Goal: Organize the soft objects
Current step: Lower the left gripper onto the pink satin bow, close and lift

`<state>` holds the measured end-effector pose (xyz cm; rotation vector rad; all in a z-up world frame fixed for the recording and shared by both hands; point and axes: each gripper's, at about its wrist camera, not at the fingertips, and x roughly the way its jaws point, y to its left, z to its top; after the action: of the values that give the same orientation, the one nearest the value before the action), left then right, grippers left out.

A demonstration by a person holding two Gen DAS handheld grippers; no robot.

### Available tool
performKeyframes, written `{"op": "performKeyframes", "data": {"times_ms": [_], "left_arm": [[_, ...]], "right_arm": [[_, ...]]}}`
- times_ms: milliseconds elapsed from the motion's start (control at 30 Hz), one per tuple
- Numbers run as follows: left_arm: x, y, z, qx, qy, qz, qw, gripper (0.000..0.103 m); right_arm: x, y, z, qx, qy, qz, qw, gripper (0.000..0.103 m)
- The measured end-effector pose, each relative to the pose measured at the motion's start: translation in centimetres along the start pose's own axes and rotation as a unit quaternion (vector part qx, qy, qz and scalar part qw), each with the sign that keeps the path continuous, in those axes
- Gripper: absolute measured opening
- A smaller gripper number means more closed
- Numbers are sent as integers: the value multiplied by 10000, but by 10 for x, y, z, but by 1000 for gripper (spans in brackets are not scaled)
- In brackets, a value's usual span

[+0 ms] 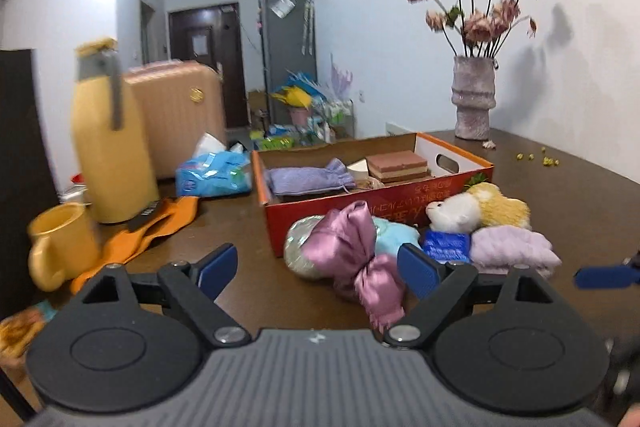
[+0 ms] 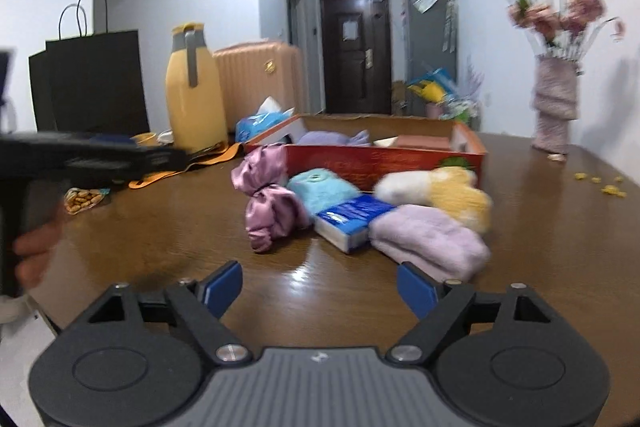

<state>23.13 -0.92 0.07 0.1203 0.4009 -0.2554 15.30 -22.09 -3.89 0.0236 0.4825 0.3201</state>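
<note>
Both tongs stand wide apart, nothing between the blue pads: the left gripper [image 1: 316,271] at the bottom of its frame, the right gripper [image 2: 320,291] likewise. Centre frame, the soft pile lies on the brown table [image 2: 160,247] against the red box [image 1: 360,205]: pink satin bow [image 1: 352,255], plush toy [image 1: 476,209], lilac towel [image 2: 432,241].

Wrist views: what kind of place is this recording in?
Most likely a lived-in home, at a brown table opening onto an entry hall: a pink suitcase and dark front door behind, a vase of dried flowers by the wall.
</note>
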Motion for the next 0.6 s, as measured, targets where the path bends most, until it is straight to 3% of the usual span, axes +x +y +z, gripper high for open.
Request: {"op": "performKeyframes", "data": {"times_ms": [100, 200, 267, 333, 467, 533, 600], "left_arm": [[39, 1, 14, -63, 181, -184, 9996, 84], [67, 0, 21, 64, 291, -360, 9989, 72], [83, 2, 23, 53, 446, -468, 9979, 53], [93, 8, 22, -96, 617, -589, 9963, 43], [90, 23, 12, -415, 746, -818, 9930, 24], [82, 27, 7, -574, 826, -759, 9920, 20], [66, 32, 0, -854, 878, -787, 9893, 20]], "right_arm": [[36, 6, 16, -70, 179, 148, 9997, 74], [71, 11, 31, -77, 307, 360, 9989, 74], [95, 15, 38, -57, 448, 481, 9978, 72], [118, 18, 43, 27, 604, 551, 9966, 59], [143, 18, 44, 276, 751, 514, 9955, 47], [141, 19, 40, 304, 807, 647, 9942, 23], [130, 19, 37, 219, 801, 715, 9940, 23]]}}
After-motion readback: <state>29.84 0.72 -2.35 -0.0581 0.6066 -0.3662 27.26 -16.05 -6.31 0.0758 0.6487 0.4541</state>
